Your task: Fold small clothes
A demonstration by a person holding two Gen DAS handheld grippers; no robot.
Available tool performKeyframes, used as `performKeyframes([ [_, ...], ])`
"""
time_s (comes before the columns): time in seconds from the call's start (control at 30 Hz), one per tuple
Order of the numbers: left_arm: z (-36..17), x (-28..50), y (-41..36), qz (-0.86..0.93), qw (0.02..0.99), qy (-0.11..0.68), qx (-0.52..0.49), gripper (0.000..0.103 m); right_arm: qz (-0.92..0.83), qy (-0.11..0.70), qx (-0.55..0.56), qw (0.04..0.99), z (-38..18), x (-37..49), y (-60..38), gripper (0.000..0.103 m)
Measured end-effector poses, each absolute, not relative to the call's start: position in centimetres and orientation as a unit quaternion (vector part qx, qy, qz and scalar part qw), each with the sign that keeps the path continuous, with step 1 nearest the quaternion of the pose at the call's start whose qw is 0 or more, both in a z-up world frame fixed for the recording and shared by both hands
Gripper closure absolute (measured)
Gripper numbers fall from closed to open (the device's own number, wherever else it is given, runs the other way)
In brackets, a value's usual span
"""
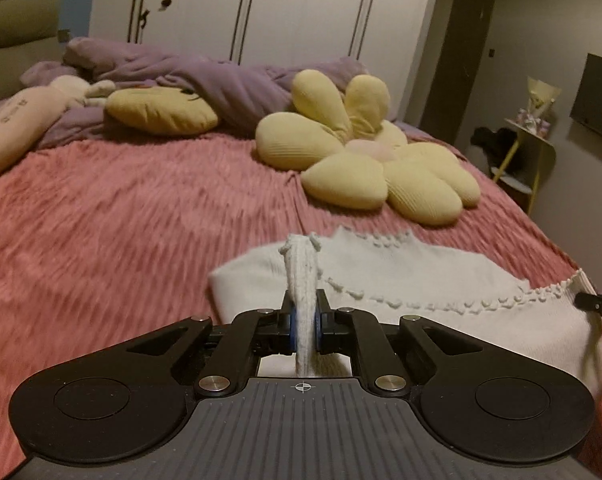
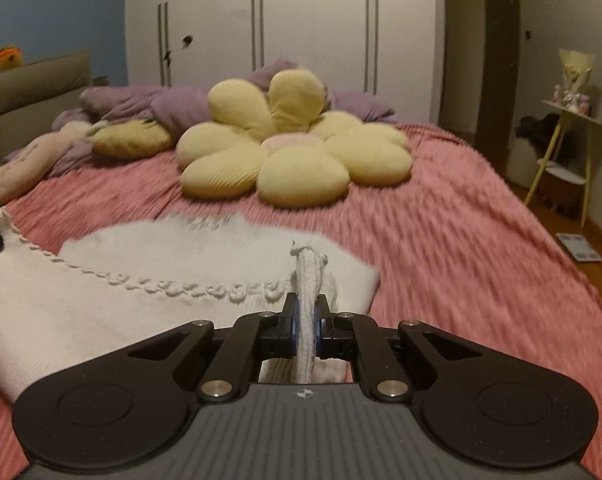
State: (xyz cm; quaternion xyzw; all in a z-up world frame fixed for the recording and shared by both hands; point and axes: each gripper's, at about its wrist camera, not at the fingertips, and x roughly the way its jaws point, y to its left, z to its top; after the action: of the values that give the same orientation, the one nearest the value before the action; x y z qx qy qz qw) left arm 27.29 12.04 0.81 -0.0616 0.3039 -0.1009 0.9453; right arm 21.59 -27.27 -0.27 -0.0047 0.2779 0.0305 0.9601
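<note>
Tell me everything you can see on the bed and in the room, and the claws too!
top: one, white knit, near end of bed, one edge pinched up by both claws
bedspread: one, pink, covering bed
flower cushion: one, yellow, pink centre, mid-bed
cushion: one, yellow, far left by duvet
duvet: one, purple, bunched at far side
long pillow: one, pale pink, left edge
wardrobe: one, white, far wall
side table: one, yellow legs, right wall
left claw: one, black, shut on top
right claw: one, black, shut on top
</note>
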Motion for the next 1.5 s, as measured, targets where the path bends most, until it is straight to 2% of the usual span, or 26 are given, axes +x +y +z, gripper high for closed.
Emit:
performKeyframes([
  [0.13, -1.2, 30.6, 11.9, -0.087, 0.939, 0.327, -0.063, 0.093, 0.025, 0.293, -0.004, 0.956, -1.5, 25.2, -26.9, 0.096],
  [0.27, -4.3, 32.0, 12.2, -0.087, 0.921, 0.371, -0.076, 0.093, 0.039, 0.340, 0.023, 0.939, -4.2, 28.0, -27.5, 0.096],
  [0.33, -5.1, 31.8, 12.1, -0.103, 0.917, 0.379, -0.071, 0.089, 0.040, 0.361, 0.026, 0.931, -5.2, 28.5, -27.9, 0.094],
  [0.4, -5.8, 31.7, 12.0, -0.114, 0.914, 0.384, -0.064, 0.083, 0.049, 0.366, 0.030, 0.929, -5.7, 28.3, -28.1, 0.090],
  [0.43, -6.1, 31.8, 12.0, -0.120, 0.912, 0.387, -0.064, 0.082, 0.055, 0.367, 0.032, 0.928, -5.8, 28.3, -28.2, 0.082],
  [0.47, -6.3, 31.9, 12.1, -0.122, 0.910, 0.390, -0.069, 0.081, 0.061, 0.367, 0.032, 0.927, -5.9, 28.3, -28.1, 0.079],
  [0.5, -6.4, 32.0, 12.2, -0.122, 0.909, 0.391, -0.075, 0.081, 0.064, 0.369, 0.028, 0.927, -6.1, 28.3, -28.0, 0.078],
  [0.57, -6.5, 32.1, 12.4, -0.122, 0.907, 0.395, -0.083, 0.085, 0.061, 0.370, 0.012, 0.927, -6.3, 28.6, -27.7, 0.079],
  [0.6, -6.4, 32.2, 12.3, -0.119, 0.907, 0.395, -0.079, 0.093, 0.059, 0.371, 0.006, 0.927, -6.4, 28.8, -27.4, 0.080],
  [0.67, -5.8, 32.1, 12.1, -0.123, 0.910, 0.392, -0.065, 0.093, 0.051, 0.371, -0.012, 0.927, -6.5, 28.9, -26.9, 0.096],
  [0.83, -2.1, 32.1, 11.4, -0.128, 0.928, 0.349, -0.018, 0.093, 0.046, 0.330, -0.035, 0.942, -4.5, 28.8, -26.5, 0.096],
  [1.0, -0.1, 36.4, 10.7, -0.073, 0.950, 0.302, 0.003, 0.093, 0.009, 0.282, -0.037, 0.959, -2.4, 32.1, -26.3, 0.096],
  [1.23, -2.7, 42.4, 8.2, -0.007, 0.955, 0.296, 0.031, 0.093, -0.057, 0.267, -0.044, 0.961, -3.6, 39.5, -25.7, 0.096],
  [1.5, -7.7, 44.8, 8.2, 0.050, 0.945, 0.322, 0.031, 0.092, -0.098, 0.285, -0.067, 0.951, -7.9, 41.7, -25.0, 0.096],
])
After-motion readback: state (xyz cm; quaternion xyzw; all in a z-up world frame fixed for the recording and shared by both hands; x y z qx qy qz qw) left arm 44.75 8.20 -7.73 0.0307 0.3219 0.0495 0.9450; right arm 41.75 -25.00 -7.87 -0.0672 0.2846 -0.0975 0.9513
